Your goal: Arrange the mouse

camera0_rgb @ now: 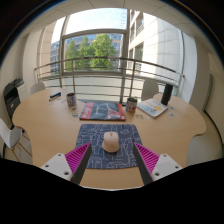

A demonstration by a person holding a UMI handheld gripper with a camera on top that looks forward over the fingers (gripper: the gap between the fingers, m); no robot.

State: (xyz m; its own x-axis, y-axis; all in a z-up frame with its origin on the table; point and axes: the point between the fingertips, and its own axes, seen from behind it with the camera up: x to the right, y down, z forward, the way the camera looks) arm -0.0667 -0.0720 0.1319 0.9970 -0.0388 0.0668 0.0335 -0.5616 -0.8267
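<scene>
Though small ahead, mouse [111, 142] beyond spread fingers [78, 160]

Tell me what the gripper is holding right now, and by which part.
Nothing is held. The gripper is open, its fingers spread wide apart. The mouse lies untouched on the dark mouse pad, just ahead of the fingers.

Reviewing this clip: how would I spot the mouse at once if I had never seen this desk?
Start at the rounded wooden table before the big window. On its near side lies a dark patterned mouse pad, just ahead of the gripper and its open fingers. The mouse is the small pale rounded thing alone on that pad; everything else sits farther back.
</scene>
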